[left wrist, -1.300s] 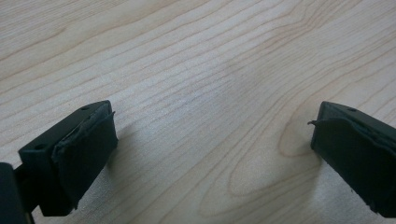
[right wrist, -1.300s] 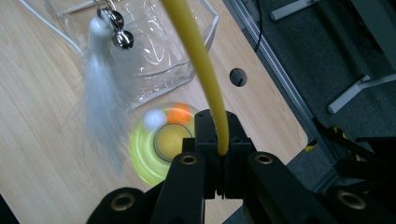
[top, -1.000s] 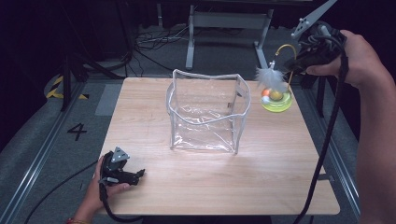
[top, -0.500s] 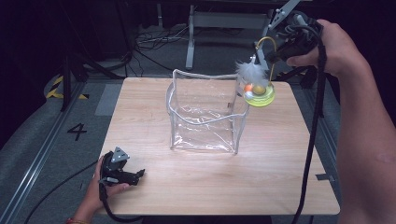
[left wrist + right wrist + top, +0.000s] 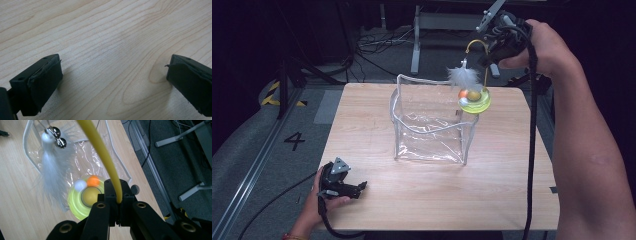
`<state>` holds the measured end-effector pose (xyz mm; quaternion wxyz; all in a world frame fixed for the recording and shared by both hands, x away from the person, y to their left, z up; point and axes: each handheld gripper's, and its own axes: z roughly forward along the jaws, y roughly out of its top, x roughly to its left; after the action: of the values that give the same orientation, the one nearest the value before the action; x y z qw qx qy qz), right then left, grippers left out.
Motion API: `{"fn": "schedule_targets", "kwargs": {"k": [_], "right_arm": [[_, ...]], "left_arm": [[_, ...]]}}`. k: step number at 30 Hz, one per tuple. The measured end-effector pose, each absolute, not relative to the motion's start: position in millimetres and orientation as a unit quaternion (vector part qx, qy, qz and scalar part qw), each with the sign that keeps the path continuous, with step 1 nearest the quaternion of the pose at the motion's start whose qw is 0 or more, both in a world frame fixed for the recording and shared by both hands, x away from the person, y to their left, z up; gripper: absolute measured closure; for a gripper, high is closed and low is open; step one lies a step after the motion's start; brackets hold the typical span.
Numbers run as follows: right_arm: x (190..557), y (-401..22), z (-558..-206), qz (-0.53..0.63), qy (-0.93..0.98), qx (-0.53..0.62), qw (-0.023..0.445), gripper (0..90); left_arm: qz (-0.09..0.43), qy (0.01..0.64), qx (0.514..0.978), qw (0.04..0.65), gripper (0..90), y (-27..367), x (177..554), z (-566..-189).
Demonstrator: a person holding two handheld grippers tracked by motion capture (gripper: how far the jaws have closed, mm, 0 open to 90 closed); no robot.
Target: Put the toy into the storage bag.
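With my right tongs clamped on its yellow wand, the cat toy had travelled over the clear bag's rim, ready for lowering, while my left tongs, apart, rested on the worktop.

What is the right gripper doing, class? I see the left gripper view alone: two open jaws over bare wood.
Observer: The right gripper is shut on a bent yellow wire and held up in the air.
Operator: What hangs from that wire?
Observer: A round green dish sits at its lower end.
Operator: Where is the dish?
Observer: In the high view it hangs by the far right corner of a clear bag that stands open on the table.
Operator: Anything else on the wire?
Observer: A white feather with two small bells.
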<state>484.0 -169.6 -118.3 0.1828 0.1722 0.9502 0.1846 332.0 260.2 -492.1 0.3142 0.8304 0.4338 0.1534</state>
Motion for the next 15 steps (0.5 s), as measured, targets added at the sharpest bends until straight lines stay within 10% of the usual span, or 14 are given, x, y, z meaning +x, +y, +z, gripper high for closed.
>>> {"fn": "schedule_targets", "kwargs": {"k": [15], "right_arm": [[497.2, -140.8, -136.6, 0.186, 0.954, 0.165, 0.165, 88.3]], "left_arm": [[0.149, 0.431, 0.832, 0.315, 0.3, 260.4, 332.6, -492.0]]}}
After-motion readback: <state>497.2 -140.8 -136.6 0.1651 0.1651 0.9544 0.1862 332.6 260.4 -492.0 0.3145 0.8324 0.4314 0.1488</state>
